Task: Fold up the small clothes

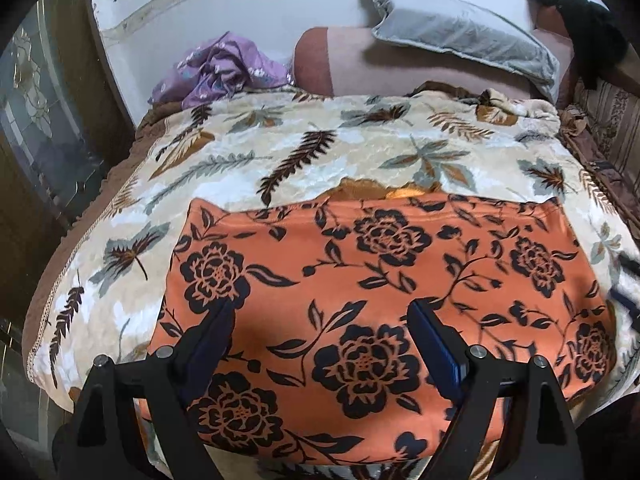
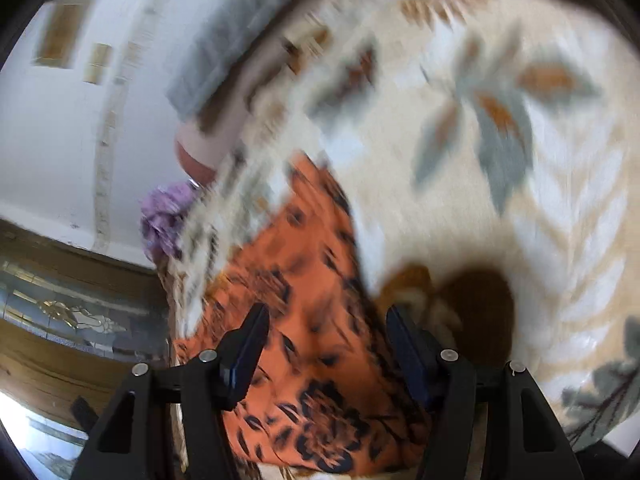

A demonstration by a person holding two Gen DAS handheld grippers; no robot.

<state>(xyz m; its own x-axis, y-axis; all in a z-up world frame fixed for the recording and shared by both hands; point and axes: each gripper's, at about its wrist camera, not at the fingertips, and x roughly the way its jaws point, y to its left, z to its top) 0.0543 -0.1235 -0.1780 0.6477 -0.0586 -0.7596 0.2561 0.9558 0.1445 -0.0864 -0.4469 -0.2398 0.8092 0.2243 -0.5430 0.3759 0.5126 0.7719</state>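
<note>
Orange cloth printed with black flowers, the garment (image 1: 380, 280), lies spread flat on a cream blanket (image 1: 280, 152) with a leaf pattern, which covers a bed. In the left wrist view the left gripper (image 1: 320, 312) hangs over the near part of this garment with its jaws wide apart; nothing is clamped between them, and whether the fingertips touch the fabric cannot be told. At the head of the bed a grey pillow (image 1: 460, 36) leans on a brown bolster (image 1: 360, 68), a crumpled purple cloth (image 1: 224, 68) sits to the left of the bolster, and a black cloth (image 1: 580, 20) lies at the far right corner. A blurred dark shape at the right edge of that view may be the other gripper. The right wrist view is smeared by blur: the right gripper (image 2: 324, 316) stands over one edge of the garment (image 2: 304, 272), its jaws apart, one finger over the orange fabric and the other over the blanket (image 2: 520, 160); no grip shows.
</note>
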